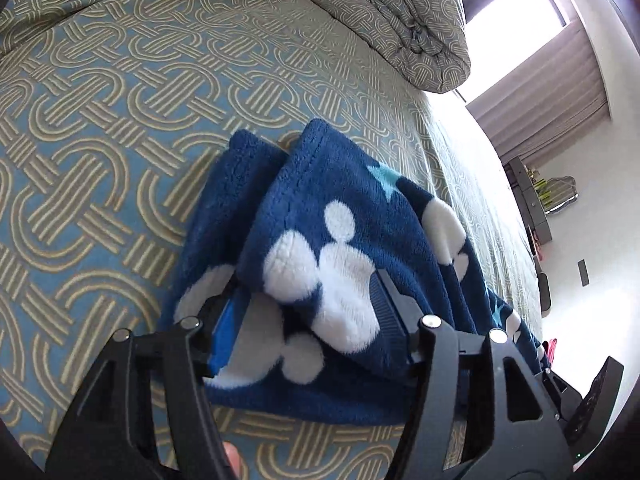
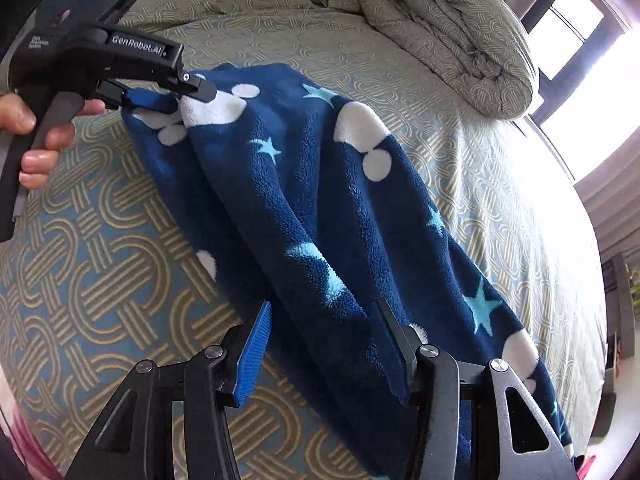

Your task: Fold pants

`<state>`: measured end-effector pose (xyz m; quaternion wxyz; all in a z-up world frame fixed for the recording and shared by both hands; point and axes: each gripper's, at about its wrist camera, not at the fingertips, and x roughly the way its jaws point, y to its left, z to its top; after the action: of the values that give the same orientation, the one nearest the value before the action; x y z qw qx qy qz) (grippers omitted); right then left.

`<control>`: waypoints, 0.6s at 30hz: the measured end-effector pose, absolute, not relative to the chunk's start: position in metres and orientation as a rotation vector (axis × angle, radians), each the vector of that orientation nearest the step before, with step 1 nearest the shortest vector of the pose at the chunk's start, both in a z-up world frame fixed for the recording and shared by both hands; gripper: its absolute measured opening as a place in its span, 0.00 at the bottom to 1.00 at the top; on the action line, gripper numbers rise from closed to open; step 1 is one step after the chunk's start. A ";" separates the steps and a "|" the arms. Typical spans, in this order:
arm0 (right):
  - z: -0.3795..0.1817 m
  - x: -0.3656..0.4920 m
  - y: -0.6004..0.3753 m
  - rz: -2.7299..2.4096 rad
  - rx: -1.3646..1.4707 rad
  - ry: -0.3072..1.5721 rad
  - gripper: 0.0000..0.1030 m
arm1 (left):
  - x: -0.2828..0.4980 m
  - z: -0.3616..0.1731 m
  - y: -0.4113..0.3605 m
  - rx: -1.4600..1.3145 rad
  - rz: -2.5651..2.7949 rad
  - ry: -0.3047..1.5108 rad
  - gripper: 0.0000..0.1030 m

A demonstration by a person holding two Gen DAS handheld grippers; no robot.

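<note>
We work on the bed (image 2: 120,256), where the pants (image 2: 320,216) lie as a long, bunched band running from the left gripper (image 2: 180,94) down to the right gripper (image 2: 324,344), on the side of the bed away from the rolled duvet (image 2: 452,28). The left gripper's jaws are closed on a gather of fleece at one end of the pants; in its own view the cloth fills the gap between the fingers (image 1: 390,300) and drapes over them. The right gripper's jaws stand wide: the blue pad (image 2: 254,352) is clear of the cloth on the bare bed, while the other finger is touching or under the pants' edge; we cannot tell which. We judge the step in hand to be taking the second hold before making a fold, so the task is at an early stage. To do it well, we bring the open jaws around the full thickness of the band at its edge, so both layers are caught, not the top one alone. We close only when fleece sits deep between the pads. We keep the left hold steady and level with the right, with light tension along the pants, so that the legs stay stacked. Thick pile can slip from a shallow pinch; the bunched layers may separate if lifted unevenly.
</note>
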<state>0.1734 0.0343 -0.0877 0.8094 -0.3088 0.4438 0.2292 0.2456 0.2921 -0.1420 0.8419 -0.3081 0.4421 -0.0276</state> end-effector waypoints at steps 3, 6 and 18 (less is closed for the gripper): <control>-0.094 0.183 0.038 0.469 -0.647 0.952 0.31 | 0.255 -0.140 0.294 -0.638 -0.024 0.931 0.22; -0.086 0.189 0.032 0.486 -0.542 0.983 0.05 | 0.241 -0.122 0.302 -0.658 -0.052 0.862 0.21; -0.088 0.160 0.020 0.685 -0.532 1.148 0.10 | 0.192 -0.131 0.336 -0.595 0.064 0.869 0.21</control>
<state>0.1602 0.0202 -0.0881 0.7523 -0.2434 0.5258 0.3135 0.1924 0.3363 -0.1308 0.8640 -0.2839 0.4147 0.0305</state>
